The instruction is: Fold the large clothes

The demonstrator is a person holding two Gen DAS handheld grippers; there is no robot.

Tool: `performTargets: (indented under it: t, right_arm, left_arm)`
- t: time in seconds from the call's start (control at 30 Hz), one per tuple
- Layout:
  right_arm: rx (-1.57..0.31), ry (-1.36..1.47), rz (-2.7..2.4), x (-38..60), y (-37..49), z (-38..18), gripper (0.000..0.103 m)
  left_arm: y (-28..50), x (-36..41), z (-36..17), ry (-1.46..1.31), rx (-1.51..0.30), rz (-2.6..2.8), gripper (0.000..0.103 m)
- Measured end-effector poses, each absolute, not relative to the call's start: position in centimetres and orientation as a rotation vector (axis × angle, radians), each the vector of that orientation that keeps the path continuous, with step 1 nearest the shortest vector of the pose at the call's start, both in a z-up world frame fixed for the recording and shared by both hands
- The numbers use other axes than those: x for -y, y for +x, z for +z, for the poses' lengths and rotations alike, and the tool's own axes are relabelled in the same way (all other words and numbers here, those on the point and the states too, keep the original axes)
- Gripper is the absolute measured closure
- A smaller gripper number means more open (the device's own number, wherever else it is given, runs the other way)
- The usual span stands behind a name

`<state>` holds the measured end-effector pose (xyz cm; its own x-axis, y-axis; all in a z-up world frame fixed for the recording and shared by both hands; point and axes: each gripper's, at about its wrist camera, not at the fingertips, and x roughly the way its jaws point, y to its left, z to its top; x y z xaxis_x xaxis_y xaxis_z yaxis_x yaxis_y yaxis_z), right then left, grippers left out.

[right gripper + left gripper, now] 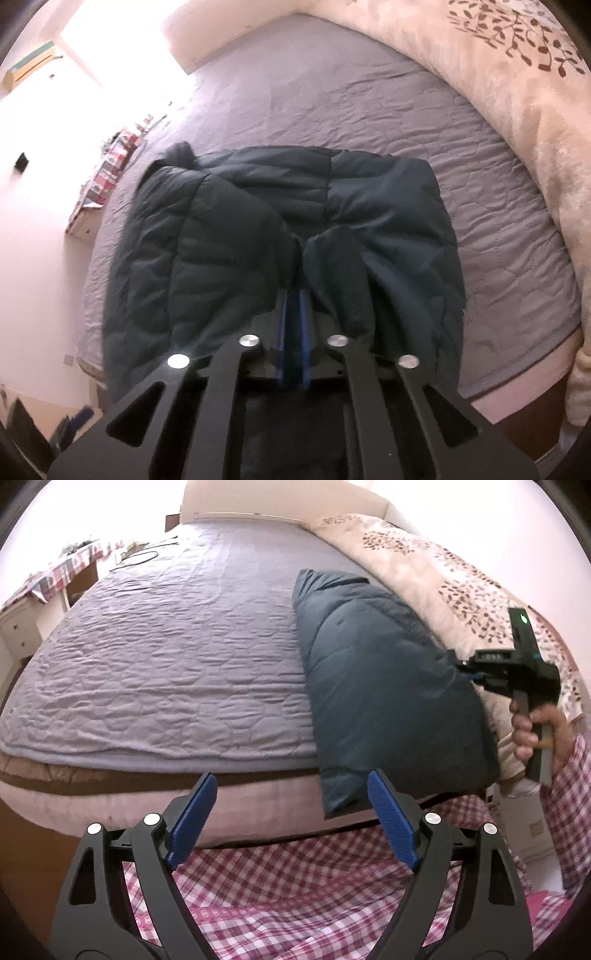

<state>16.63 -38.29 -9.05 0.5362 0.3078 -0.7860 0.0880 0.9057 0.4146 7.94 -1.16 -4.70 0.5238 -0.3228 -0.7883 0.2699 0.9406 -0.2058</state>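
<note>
At the far left of the left wrist view a desk (55, 572) draped in a checked cloth stands against the wall, beside the bed (166, 657) with its grey-lilac quilted cover. In the foreground the left tongs (291, 812) stand wide apart with nothing between the blue pads, hovering off the near edge of the mattress above pink checked fabric. To their right lies the dark teal padded jacket (384, 686), puffy and stitched in broad quilted panels, folded into a long thick bundle. It rests on the right part of the bed; its long axis runs from the near edge, which one end overhangs slightly, away toward the headboard. Further right, the right tongs (467, 668) are pinched on the jacket's edge, the person's hand (535, 734) wrapped round the handle. In the right wrist view those tongs (294, 295) are closed tight on a fold of the jacket (258, 229), and a cream leaf-patterned duvet (517, 74) banks along the right side.
</note>
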Motion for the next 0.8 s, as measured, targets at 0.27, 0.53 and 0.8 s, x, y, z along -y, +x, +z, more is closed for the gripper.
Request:
performTargets:
  t: [0.27, 0.53, 0.8]
  right_arm:
    - [-0.885, 0.391, 0.108, 39.5, 10.4, -6.1, 0.038]
    - [-0.946, 0.525, 0.083, 41.6, 9.1, -9.1, 0.020]
    - [-1.042, 0.586, 0.100, 41.7, 10.1, -14.5, 0.016]
  left_arm:
    - [10.6, 2.1, -4.4, -0.227, -0.997, -0.435, 0.014]
    - [13.9, 4.7, -5.6, -0.353, -1.066, -0.497, 0.012]
    - [16.5, 7.5, -7.1, -0.301, -1.098, -0.525, 0.010]
